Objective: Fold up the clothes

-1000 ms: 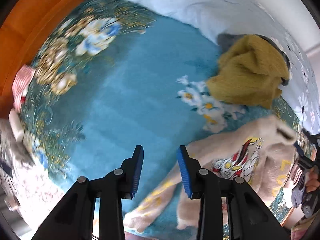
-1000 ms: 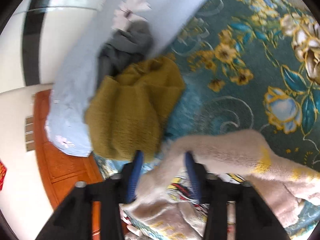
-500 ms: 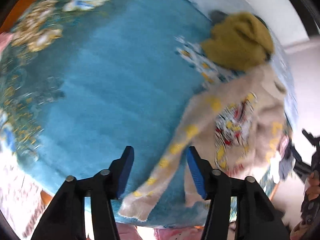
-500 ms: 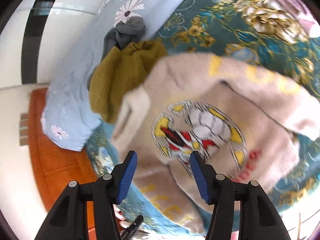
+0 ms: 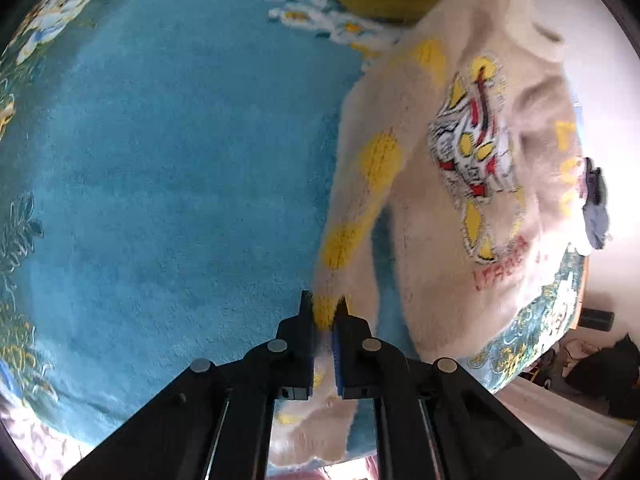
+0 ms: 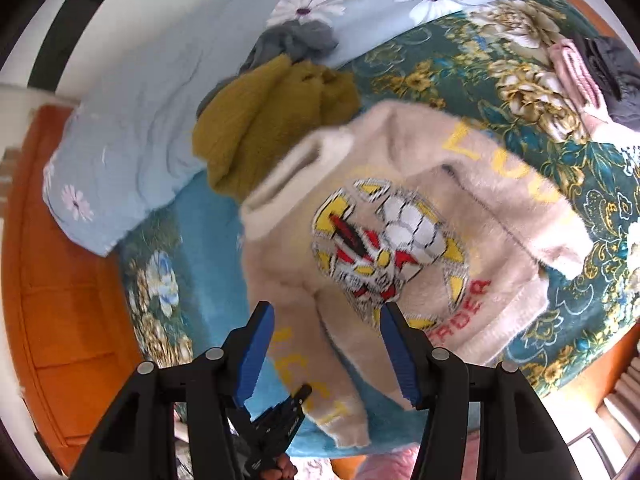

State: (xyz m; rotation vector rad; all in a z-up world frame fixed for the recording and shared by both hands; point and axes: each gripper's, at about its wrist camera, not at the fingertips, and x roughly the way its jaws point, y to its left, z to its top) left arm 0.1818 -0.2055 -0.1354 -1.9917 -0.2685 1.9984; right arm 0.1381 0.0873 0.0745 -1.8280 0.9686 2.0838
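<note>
A fuzzy beige sweater point(image 5: 460, 184) with yellow patches and a red-and-white emblem lies face up on a blue floral blanket point(image 5: 160, 160). My left gripper point(image 5: 324, 316) is shut on the sweater's near sleeve point(image 5: 352, 232), close to the cuff. In the right wrist view the sweater point(image 6: 392, 240) lies spread below my right gripper point(image 6: 326, 332), which is open and empty above its lower left part. The left gripper point(image 6: 280, 408) shows there too, at the sleeve point(image 6: 320, 396).
A mustard knit garment point(image 6: 264, 120) and a grey one point(image 6: 296, 40) lie bunched beyond the sweater's collar against a pale blue daisy-print quilt point(image 6: 160, 80). Folded pink and dark clothes point(image 6: 580, 68) sit at the far right. An orange wooden bed frame point(image 6: 60, 280) borders the blanket.
My left gripper has moved to the sweater's sleeve and shut on it. My right gripper let go of the sweater, opened and pulled back above it. The sweater now lies spread out.
</note>
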